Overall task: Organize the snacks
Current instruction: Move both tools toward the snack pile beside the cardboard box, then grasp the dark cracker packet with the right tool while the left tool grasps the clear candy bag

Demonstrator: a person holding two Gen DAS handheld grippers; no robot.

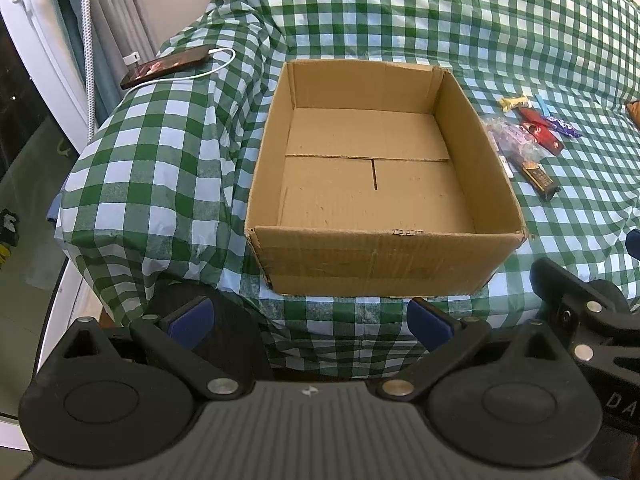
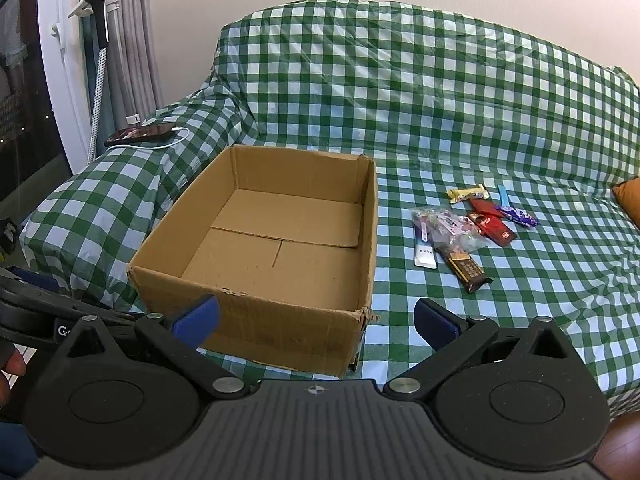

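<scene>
An open cardboard box (image 2: 276, 248) sits on a sofa draped in a green-and-white checked cover (image 2: 420, 92); its interior holds nothing but its own folded bottom flaps. The box serves as the landmark for all that follows. To the right of the box, apart from its right wall, the snacks lie in a loose cluster on the cover: a yellow-wrapped bar (image 2: 468, 193) at the far end, a red-wrapped bar (image 2: 492, 222) beside it, a purple-wrapped bar (image 2: 516, 215) just beyond the red one, a thin light-blue stick packet (image 2: 504, 196) touching that group, a clear plastic bag of small sweets (image 2: 448, 226) nearest the box, a white sachet (image 2: 425, 250) partly under the bag's near edge, and a dark brown chocolate bar (image 2: 466, 268) at the near end of the cluster. Behind and to the left of the box, on the covered sofa arm, a smartphone (image 1: 166, 66) lies flat with a white charging cable (image 1: 200, 70) plugged into it. The left gripper (image 1: 310, 316) hangs in front of the box's near wall, jaws spread wide, blue pads (image 1: 192, 316) gripping nothing. The right gripper (image 2: 316, 318) hangs at the box's near right corner, likewise spread wide and empty, its blue pads (image 2: 434, 320) clear of the cardboard. An orange cushion (image 2: 630, 196) shows at the far right, well apart from the box.
</scene>
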